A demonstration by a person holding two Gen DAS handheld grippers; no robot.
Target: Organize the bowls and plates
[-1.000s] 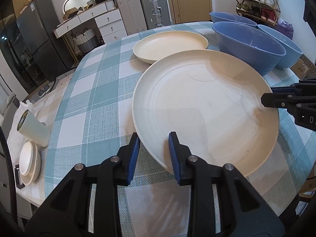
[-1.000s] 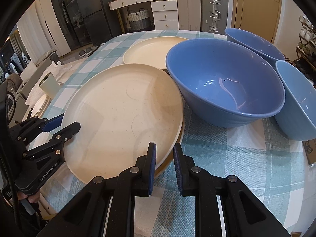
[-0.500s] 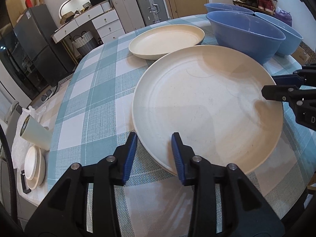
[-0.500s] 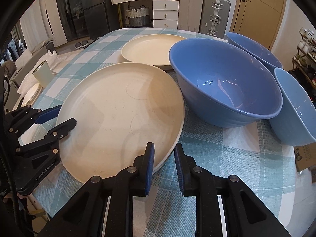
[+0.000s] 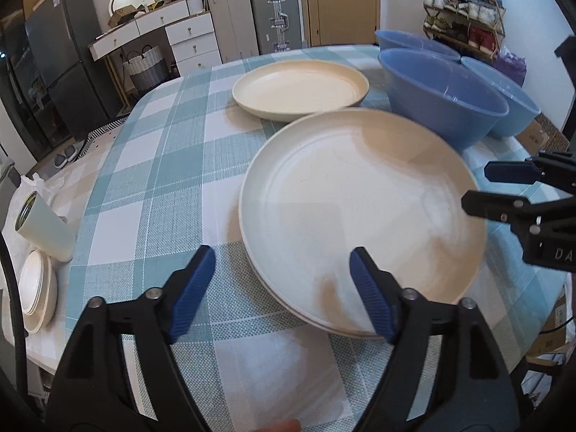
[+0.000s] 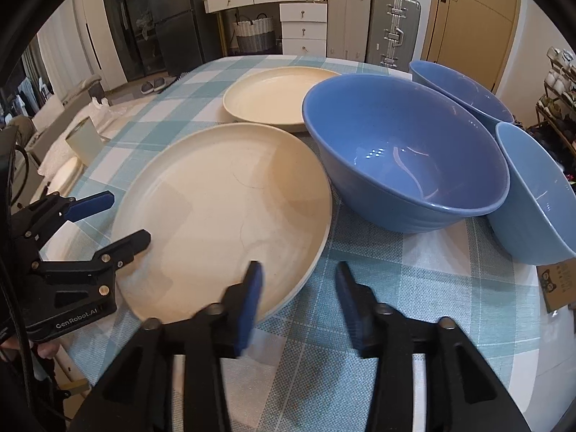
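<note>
A large cream plate (image 5: 360, 198) (image 6: 223, 216) lies flat on the checked tablecloth, and a second rim shows just beneath it. My left gripper (image 5: 281, 255) (image 6: 127, 217) is at its near-left rim with the jaws opening. The rim sits between the blue pads, and they do not press on it. My right gripper (image 6: 299, 268) (image 5: 475, 187) is at the opposite rim, also opening, with the plate's edge between its jaws untouched. A smaller cream plate (image 5: 298, 90) (image 6: 273, 97) sits farther back. Three blue bowls (image 6: 403, 151) (image 6: 464, 86) (image 6: 532, 194) stand to the right.
The nearest blue bowl (image 5: 439, 93) almost touches the big plate's far-right rim. A pale cup (image 5: 39, 230) lies on its side by stacked small white dishes (image 5: 36, 288) off the table's left edge. Drawers and suitcases stand beyond the table.
Both grippers' jaws have spread wide from a narrow pinch on the plate's rim. The large plate has settled flat onto the one beneath. Neither hand has shifted much.
</note>
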